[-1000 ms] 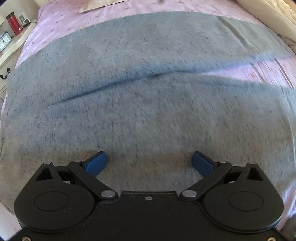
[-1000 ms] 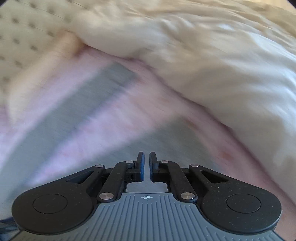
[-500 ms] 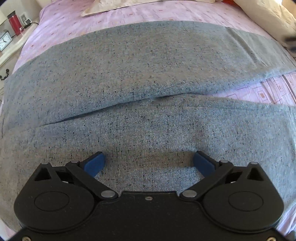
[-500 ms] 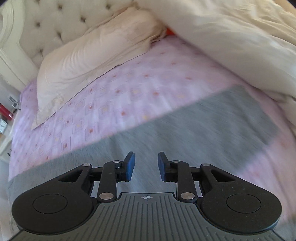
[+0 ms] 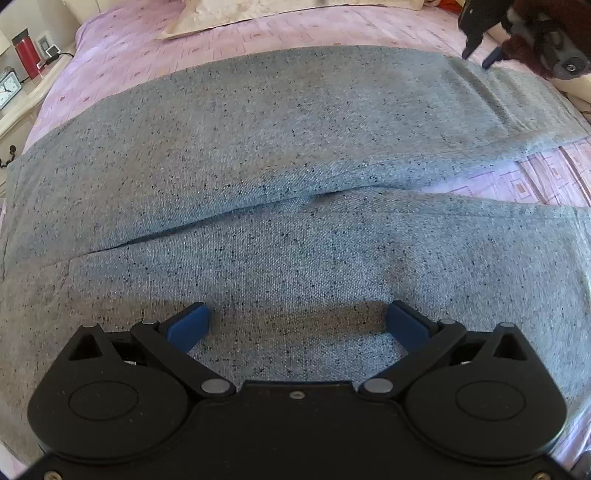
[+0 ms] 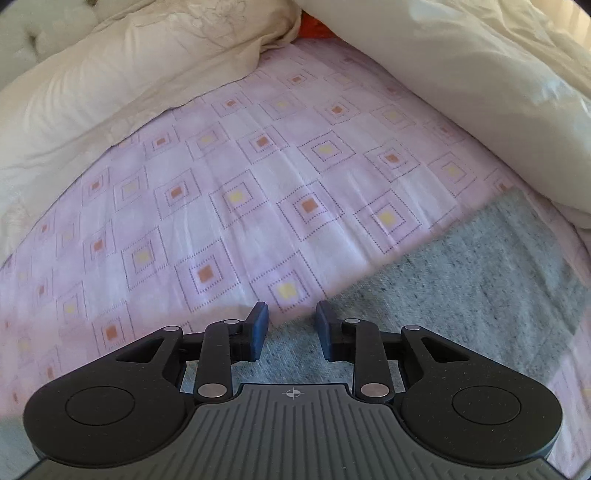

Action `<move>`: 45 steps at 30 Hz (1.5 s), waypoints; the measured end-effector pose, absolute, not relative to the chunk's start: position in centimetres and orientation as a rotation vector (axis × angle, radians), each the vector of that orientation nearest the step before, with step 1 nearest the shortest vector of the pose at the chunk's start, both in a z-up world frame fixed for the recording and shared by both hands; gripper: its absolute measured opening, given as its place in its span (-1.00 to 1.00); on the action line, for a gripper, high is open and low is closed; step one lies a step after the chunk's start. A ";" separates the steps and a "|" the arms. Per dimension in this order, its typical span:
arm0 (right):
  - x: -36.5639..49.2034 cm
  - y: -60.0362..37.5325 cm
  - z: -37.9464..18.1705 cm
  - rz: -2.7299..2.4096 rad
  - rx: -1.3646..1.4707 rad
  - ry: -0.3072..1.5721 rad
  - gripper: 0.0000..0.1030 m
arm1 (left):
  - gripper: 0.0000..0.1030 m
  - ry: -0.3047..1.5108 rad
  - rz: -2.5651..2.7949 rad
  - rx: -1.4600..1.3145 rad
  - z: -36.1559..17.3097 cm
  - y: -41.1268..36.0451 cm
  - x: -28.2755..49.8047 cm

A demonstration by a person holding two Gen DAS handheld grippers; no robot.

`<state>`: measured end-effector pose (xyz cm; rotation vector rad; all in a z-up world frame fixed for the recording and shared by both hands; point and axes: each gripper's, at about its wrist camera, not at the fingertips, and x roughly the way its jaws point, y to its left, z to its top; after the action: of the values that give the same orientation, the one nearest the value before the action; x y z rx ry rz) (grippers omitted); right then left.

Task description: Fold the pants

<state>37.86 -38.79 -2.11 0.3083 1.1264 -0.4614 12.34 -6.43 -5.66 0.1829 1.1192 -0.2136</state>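
Speckled grey woven pants (image 5: pixel 295 155) lie flat on the pink patterned bed sheet (image 6: pixel 229 192); left claw (image 5: pixel 297 323) gapes wide and empty, right claw (image 6: pixel 291 325) partly parted, holding nothing.

The pants (image 5: pixel 295 155) lie spread across the bed (image 5: pixel 118 48), legs running right. A pillow (image 5: pixel 229 11) lies beyond them; a nightstand (image 5: pixel 22 99) stands far left

Pink patterned bedsheet (image 6: pixel 258 192), cream pillow (image 6: pixel 110 81), nightstand (image 5: pixel 18 107) with red bottle (image 5: pixel 27 51).
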 end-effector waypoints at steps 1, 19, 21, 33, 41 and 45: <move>37.5 -38.6 -2.0 -0.464 0.297 1.138 -0.50 | 1.00 1.116 -0.217 0.184 -5.6 -6.4 12.3; 28.6 -40.3 -0.6 -0.378 0.463 1.032 -0.79 | 0.48 0.953 -0.217 -0.011 1.9 -4.2 21.3; 28.3 -40.3 -0.4 -0.371 0.461 1.027 -0.79 | 0.49 0.950 -0.212 -0.048 2.2 -4.7 24.2; 28.4 -39.0 -0.5 -0.351 0.400 0.998 -0.79 | 0.50 1.201 -0.060 -0.294 -4.0 -5.7 36.1; 28.4 -39.4 -0.5 -0.339 0.405 0.993 -0.79 | -0.96 1.209 0.004 -0.208 -3.4 -7.4 37.4; 28.4 -40.0 0.1 -0.322 0.430 0.989 -0.78 | -0.99 1.191 -0.026 -0.250 -3.4 -6.4 36.8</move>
<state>28.36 -39.97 0.08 0.4303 0.9886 -0.3216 36.81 -6.40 -3.35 -0.2505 1.1915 -0.0256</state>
